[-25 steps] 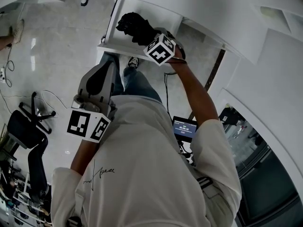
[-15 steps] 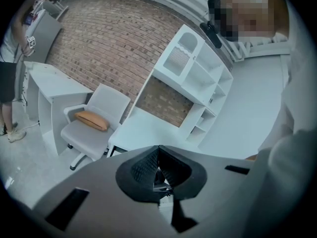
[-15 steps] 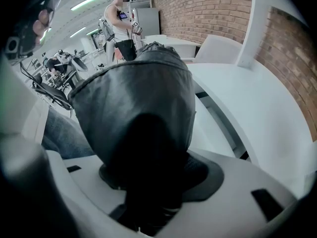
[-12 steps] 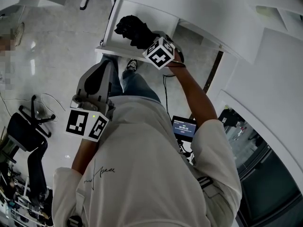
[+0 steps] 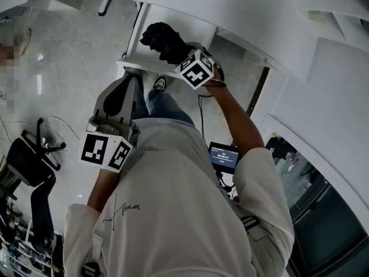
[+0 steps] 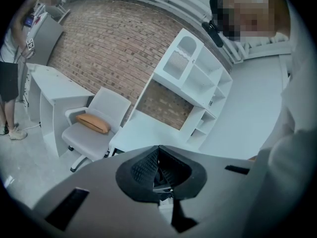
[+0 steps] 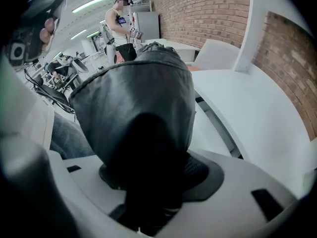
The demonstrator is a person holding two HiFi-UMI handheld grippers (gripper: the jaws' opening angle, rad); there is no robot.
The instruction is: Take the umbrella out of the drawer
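Observation:
A black folded umbrella (image 5: 160, 37) is held over the open white drawer (image 5: 134, 64) under the desk. My right gripper (image 5: 176, 52) is shut on the umbrella's near end. In the right gripper view the umbrella (image 7: 138, 103) fills the middle and hides the right gripper's (image 7: 148, 185) fingertips. My left gripper (image 5: 128, 78) hangs low by the person's left leg, apart from the drawer. In the left gripper view the left gripper (image 6: 157, 170) has its jaws pressed together with nothing between them.
The white desk (image 5: 242, 16) spans the top of the head view, with white shelving (image 6: 198, 78) on it. A black chair (image 5: 29, 154) and cables lie on the floor at the left. A white chair with an orange cushion (image 6: 93, 123) stands beside the desk. A small screen (image 5: 223, 156) hangs at the person's waist.
The right gripper keeps its hold on the umbrella over the drawer, with only a slight shift. The left gripper stays by the leg.

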